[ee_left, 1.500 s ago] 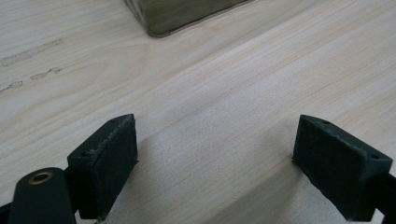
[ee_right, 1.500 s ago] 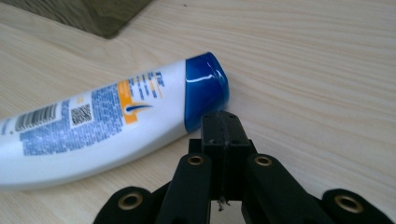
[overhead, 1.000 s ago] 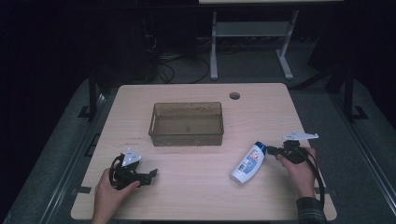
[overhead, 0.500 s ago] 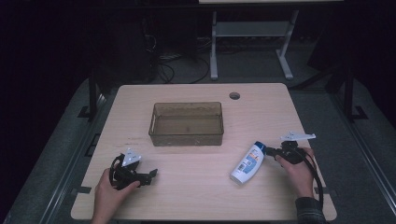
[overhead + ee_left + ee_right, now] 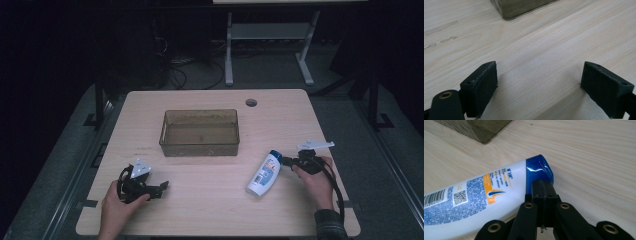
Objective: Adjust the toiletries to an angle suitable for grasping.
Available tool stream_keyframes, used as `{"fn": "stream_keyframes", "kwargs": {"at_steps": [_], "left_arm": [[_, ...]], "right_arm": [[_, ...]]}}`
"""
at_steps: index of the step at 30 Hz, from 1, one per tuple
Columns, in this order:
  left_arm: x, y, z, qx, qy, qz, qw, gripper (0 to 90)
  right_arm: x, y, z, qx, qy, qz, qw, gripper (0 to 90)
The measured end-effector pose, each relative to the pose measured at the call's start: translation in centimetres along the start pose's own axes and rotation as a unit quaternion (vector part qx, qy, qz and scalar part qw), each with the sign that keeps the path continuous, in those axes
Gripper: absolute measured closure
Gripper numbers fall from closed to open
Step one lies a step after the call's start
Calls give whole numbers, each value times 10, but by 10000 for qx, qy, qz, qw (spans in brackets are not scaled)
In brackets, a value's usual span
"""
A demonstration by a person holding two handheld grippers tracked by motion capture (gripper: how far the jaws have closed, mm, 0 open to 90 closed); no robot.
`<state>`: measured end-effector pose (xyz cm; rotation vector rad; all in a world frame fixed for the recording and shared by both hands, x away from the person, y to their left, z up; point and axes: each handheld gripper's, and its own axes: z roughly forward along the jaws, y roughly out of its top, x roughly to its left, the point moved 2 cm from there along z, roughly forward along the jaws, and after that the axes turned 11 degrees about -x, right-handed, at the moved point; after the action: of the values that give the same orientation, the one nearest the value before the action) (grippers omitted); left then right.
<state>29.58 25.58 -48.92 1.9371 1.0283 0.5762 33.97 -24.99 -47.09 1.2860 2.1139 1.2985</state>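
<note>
1. The right tool [image 5: 289, 161] is clenched on nothing, its jaws pressed together with their tips at the blue cap of the bottle [image 5: 264, 174] (touching or just short, I cannot tell).
2. The left tool [image 5: 161, 187] is released, jaws wide over bare tabletop [image 5: 210, 200].
3. Nothing looks done yet: the bottle lies on the tabletop, outside the empty bin [image 5: 200, 132].
4. Its long axis runs diagonally, cap toward the far right, base toward the person.

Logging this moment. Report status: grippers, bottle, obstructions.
Left gripper open, nothing between its jaws. Right gripper shut, tips at the blue cap of the bottle, which lies flat on the table. Bin stands apart, nothing between.
</note>
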Motion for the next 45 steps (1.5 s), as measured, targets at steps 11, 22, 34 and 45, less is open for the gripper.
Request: {"fn": "stream_keyframes", "kwargs": {"at_steps": [11, 22, 34, 45], "left_arm": [[0, 0, 0, -1, 0, 0, 10000, 126], [0, 0, 0, -1, 0, 0, 10000, 125], [0, 0, 0, 0, 0, 1, 10000, 125], [0, 0, 0, -2, 1, 1, 10000, 126]], "right_arm": [[6, 5, 11, 22, 112, -115, 9999, 900], [14, 10, 23, 28, 249, -199, 9995, 900], [17, 10, 23, 25, 289, -221, 9993, 900], [32, 17, 2, -143, 557, 13, 9983, 900]]}}
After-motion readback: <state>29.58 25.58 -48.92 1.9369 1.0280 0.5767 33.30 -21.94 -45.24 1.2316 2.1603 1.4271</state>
